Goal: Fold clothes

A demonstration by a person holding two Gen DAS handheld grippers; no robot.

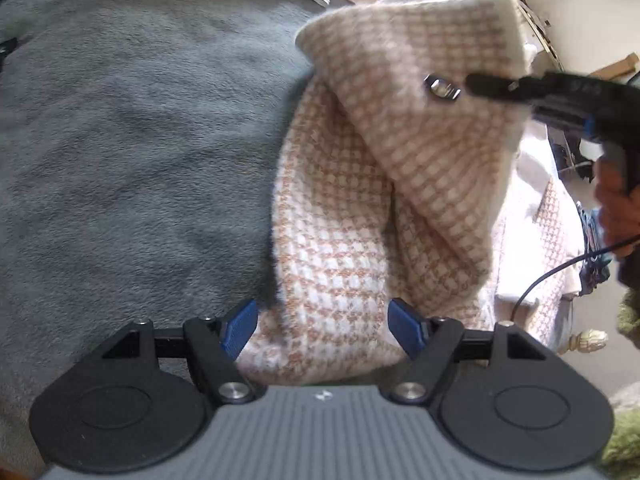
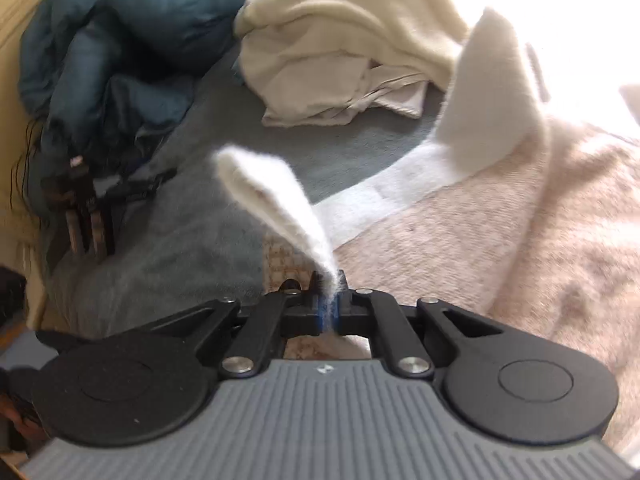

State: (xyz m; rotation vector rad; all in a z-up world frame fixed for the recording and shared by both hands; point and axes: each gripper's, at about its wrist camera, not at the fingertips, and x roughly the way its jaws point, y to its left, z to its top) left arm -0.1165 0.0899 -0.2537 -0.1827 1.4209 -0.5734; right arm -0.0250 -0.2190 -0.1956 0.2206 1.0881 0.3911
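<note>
A pink-and-white checked knit garment [image 1: 340, 240] lies on a grey fleece blanket [image 1: 120, 140]. One flap [image 1: 420, 140], with a metal clasp [image 1: 442, 90] on it, is lifted and folded over. My right gripper [image 1: 474, 82] holds that flap from the right. In the right wrist view my right gripper [image 2: 329, 304] is shut on the garment's fuzzy white edge [image 2: 276, 200], which stands up from the pink body [image 2: 480, 240]. My left gripper [image 1: 322, 328] is open, its blue pads [image 1: 240, 328] straddling the garment's near end without pressing on it.
A crumpled cream pile of clothes [image 2: 340, 40] lies at the back, beside a teal duvet [image 2: 120, 40]. A dark blurred object [image 2: 84, 216] stands on the blanket [image 2: 180, 240] at the left. A hand [image 1: 616, 208] and a cable [image 1: 560, 268] are at the right.
</note>
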